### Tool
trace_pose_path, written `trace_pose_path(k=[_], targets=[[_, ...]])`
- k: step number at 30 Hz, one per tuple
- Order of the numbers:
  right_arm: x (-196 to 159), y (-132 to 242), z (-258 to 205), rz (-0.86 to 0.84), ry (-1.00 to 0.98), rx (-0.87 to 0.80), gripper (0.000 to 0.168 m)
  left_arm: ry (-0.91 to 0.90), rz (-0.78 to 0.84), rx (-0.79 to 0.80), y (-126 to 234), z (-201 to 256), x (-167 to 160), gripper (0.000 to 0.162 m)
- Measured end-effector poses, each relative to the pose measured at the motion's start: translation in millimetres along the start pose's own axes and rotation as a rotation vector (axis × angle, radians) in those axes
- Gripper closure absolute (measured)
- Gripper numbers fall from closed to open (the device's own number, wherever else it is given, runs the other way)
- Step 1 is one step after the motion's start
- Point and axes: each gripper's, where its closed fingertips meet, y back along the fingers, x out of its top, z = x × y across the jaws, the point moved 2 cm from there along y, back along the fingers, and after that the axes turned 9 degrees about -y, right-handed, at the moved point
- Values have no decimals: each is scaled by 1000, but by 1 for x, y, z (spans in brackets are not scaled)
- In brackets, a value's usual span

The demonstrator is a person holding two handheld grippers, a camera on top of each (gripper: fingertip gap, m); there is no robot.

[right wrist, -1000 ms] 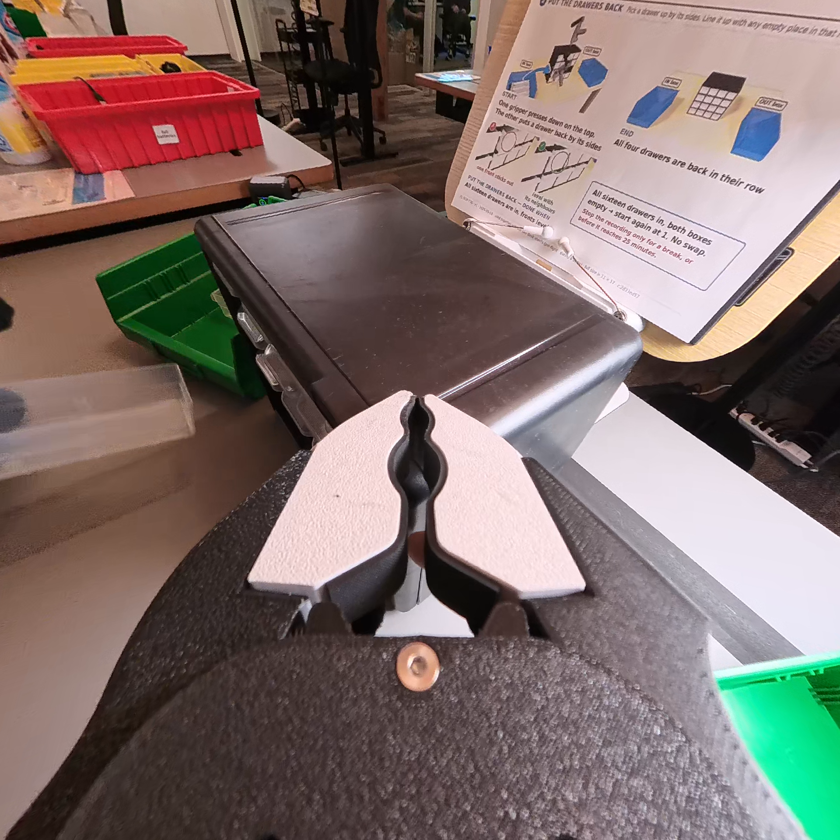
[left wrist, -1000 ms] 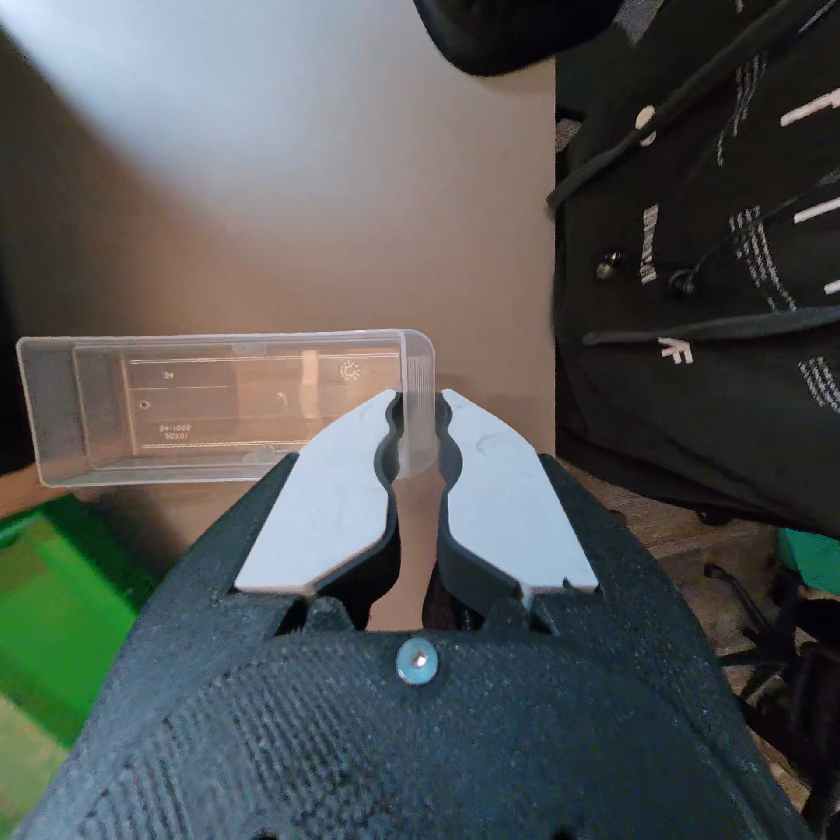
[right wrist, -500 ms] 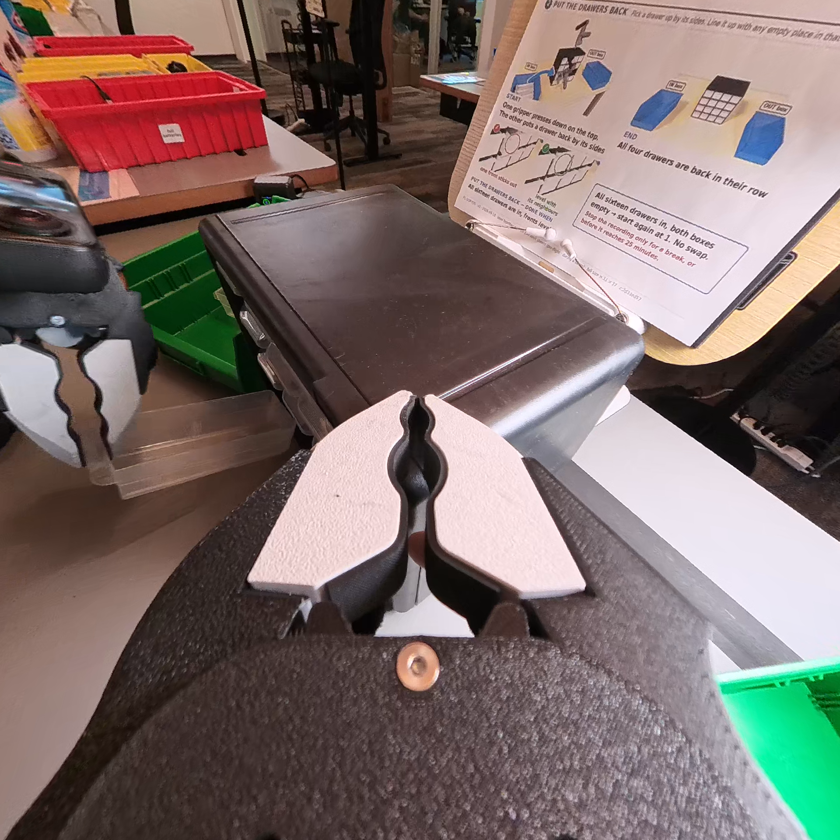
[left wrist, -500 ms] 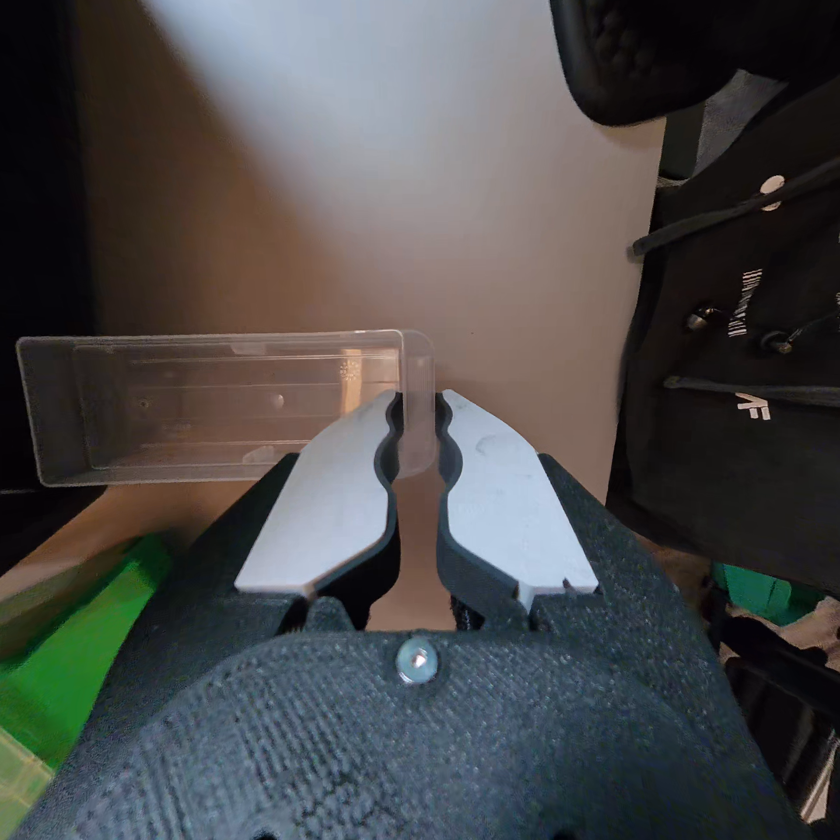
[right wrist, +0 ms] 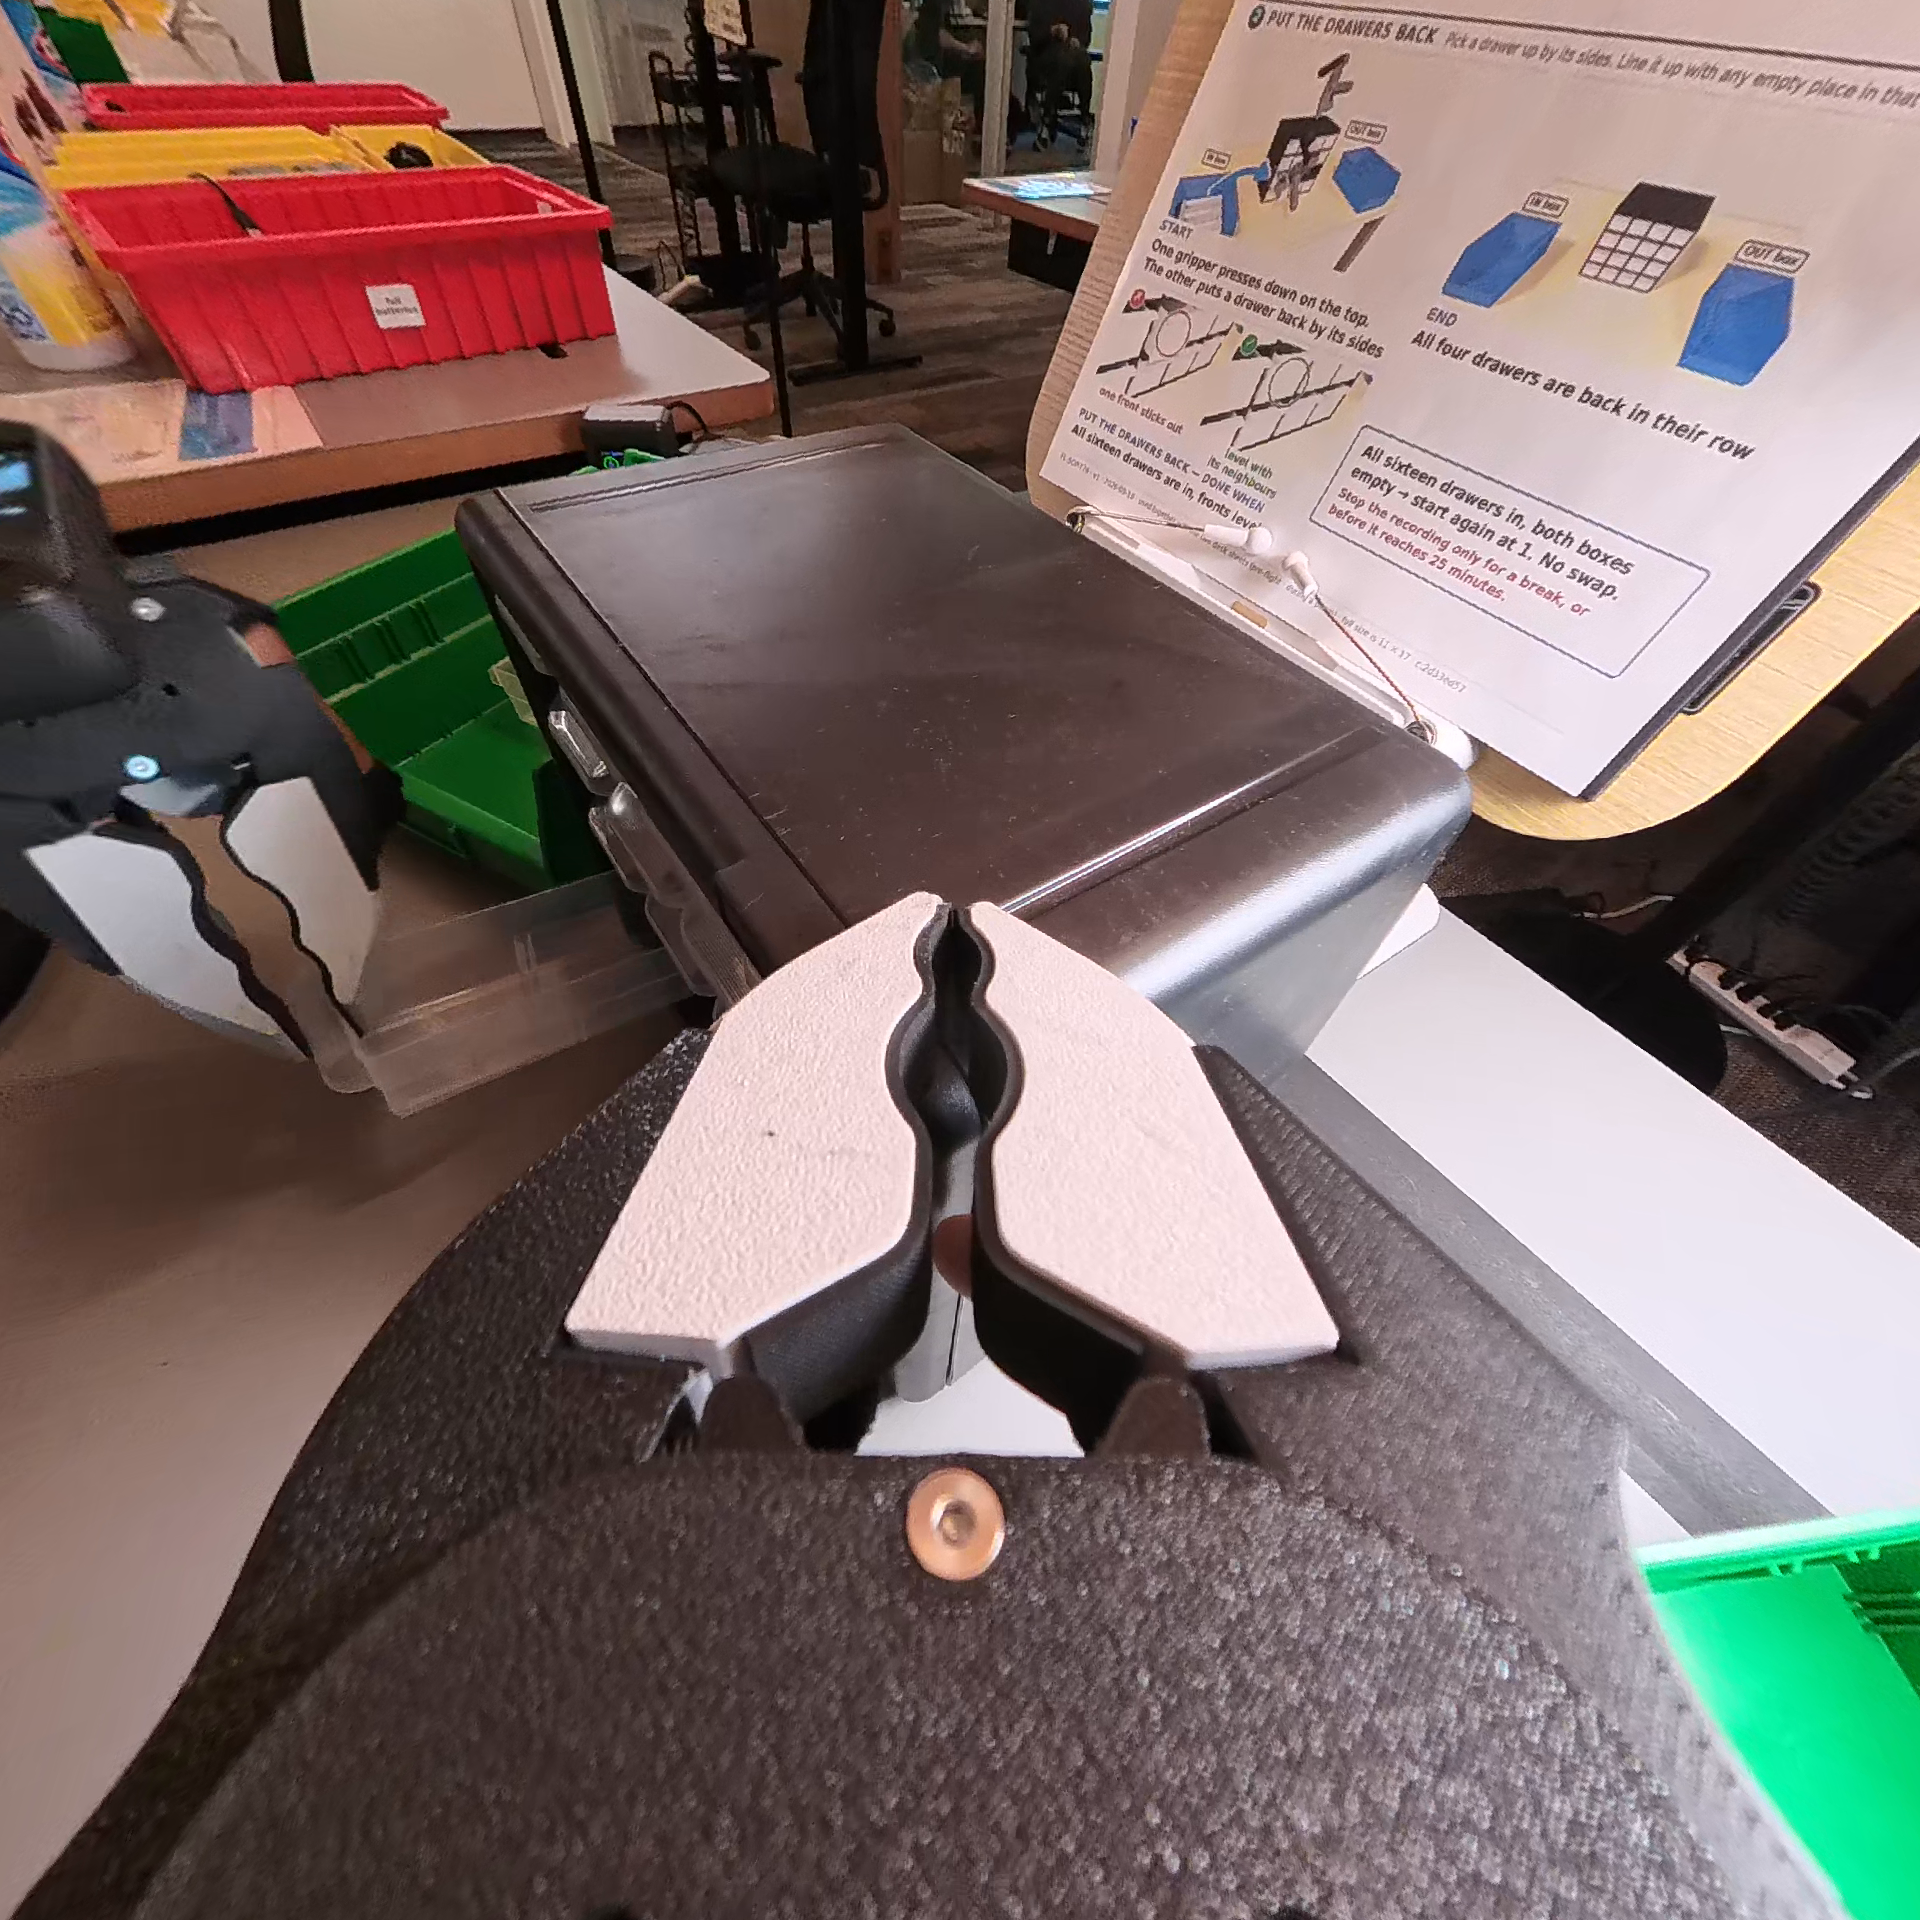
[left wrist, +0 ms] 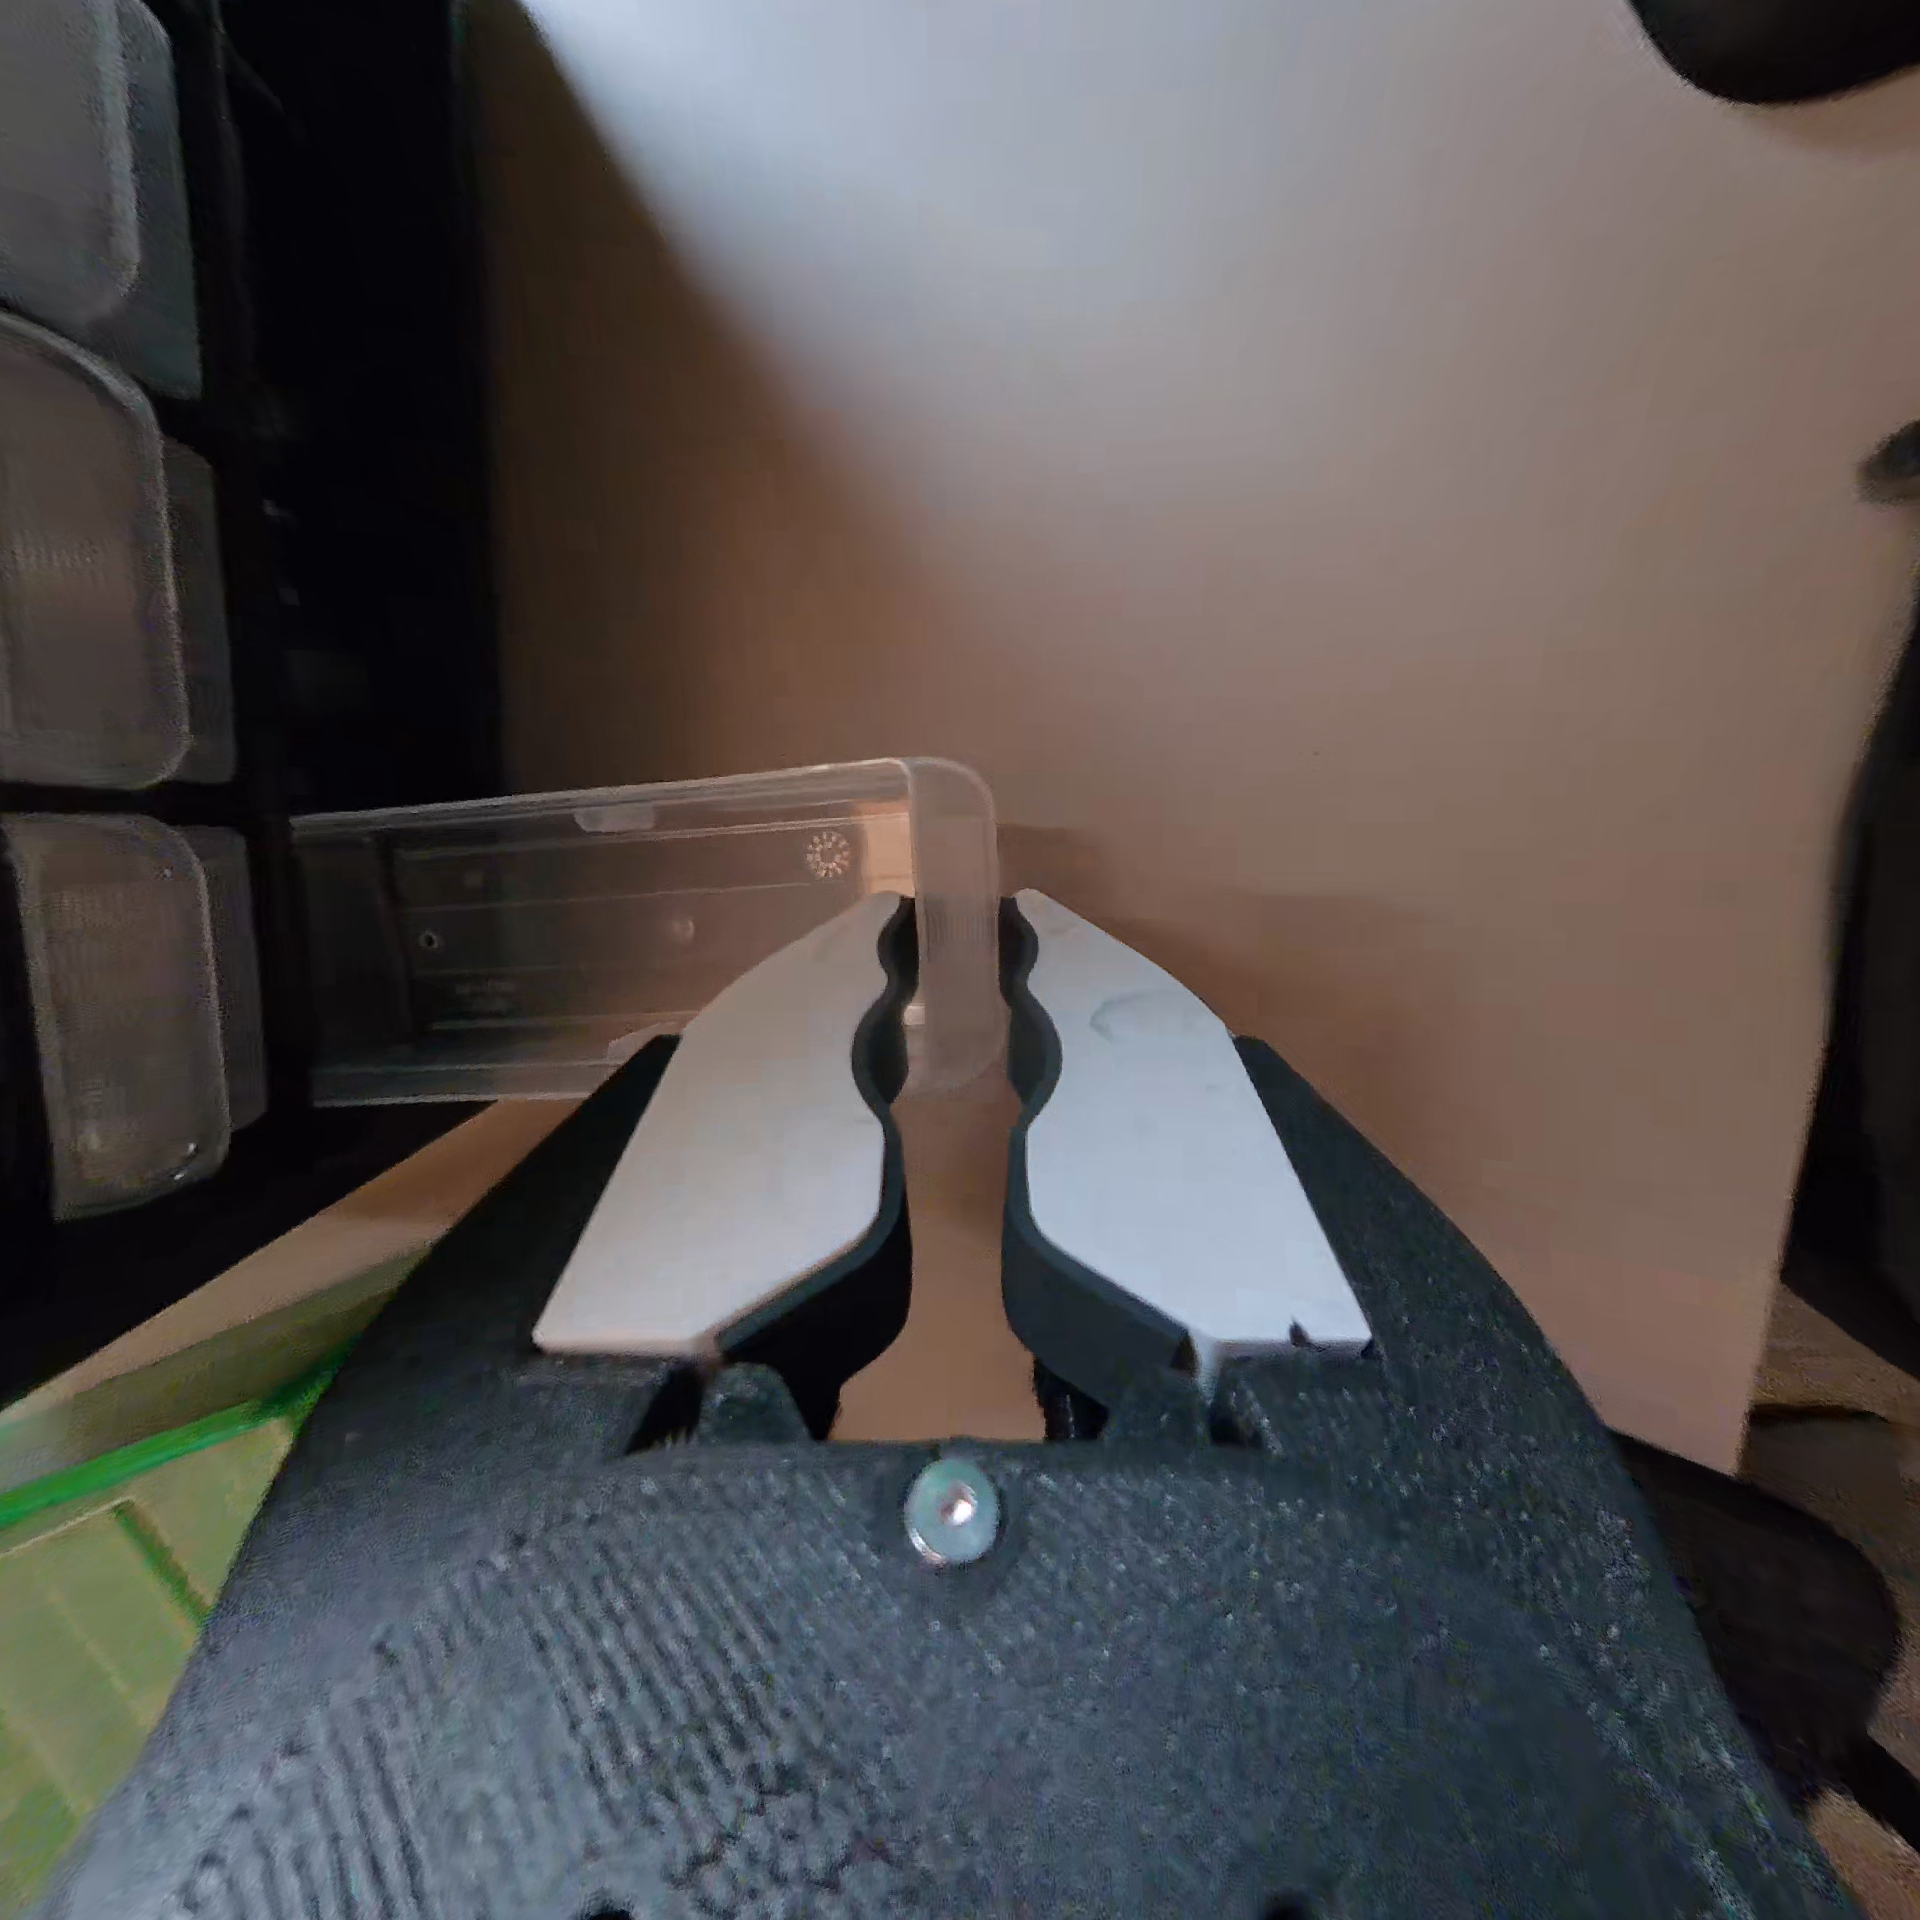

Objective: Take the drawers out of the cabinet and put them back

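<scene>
At centre frame my left gripper [left wrist: 951, 977] pinches the front tab of the clear plastic drawer [left wrist: 623, 935], its far end entering the black cabinet [left wrist: 343, 520] at left, while my right gripper [right wrist: 951, 925] rests closed and empty above the cabinet top.

Left tool [left wrist: 951, 914] grips clear drawer [left wrist: 623, 935] at cabinet [left wrist: 343, 520].

The left gripper [right wrist: 281, 935] now carries the clear drawer [left wrist: 623, 935] rightward until its far end meets the cabinet [right wrist: 935, 686].
</scene>
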Motion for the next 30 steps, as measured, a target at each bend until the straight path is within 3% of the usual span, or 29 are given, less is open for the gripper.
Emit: trace_pose_path(k=[5,9,16,22,30], targets=[[0,0,0,2,3,-6,168,-118,-48,177,-7,2,-11,146],[0,0,0,1,5,-7,168,-112,-88,328,-12,-16,-34,145],[0,0,0,6,0,-7,168,-99,-66,548,-15,-52,-34,143],[0,0,0,10,-3,-1,168,-83,-64,664,-11,-74,-35,141],[0,0,0,12,-8,6,168,-78,-17,724,4,-59,-30,136]])
